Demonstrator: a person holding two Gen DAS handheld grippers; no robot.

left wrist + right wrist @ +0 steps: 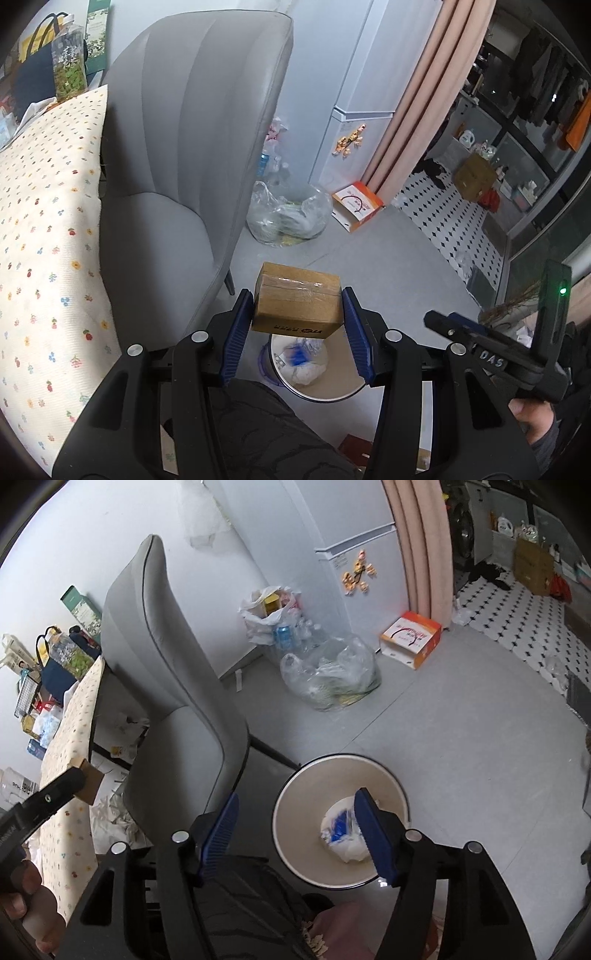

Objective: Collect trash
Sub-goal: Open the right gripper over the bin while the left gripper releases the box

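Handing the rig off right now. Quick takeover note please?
Left gripper: shut on the cardboard box, held above the waste bin.
Right gripper: open, empty, over the bin's left side.
Bin stands on the floor by the grey chair; crumpled white-and-blue trash already lies in it.
Left: release the box into the bin, then look for more trash.

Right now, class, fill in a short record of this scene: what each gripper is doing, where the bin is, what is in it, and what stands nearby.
left gripper: shut on a cardboard box, held above the bin
right gripper: open, holding nothing
bin: round, on the floor beside the grey chair
bin contents: crumpled white wrapper with blue print
nearby: clear plastic bag on the floor
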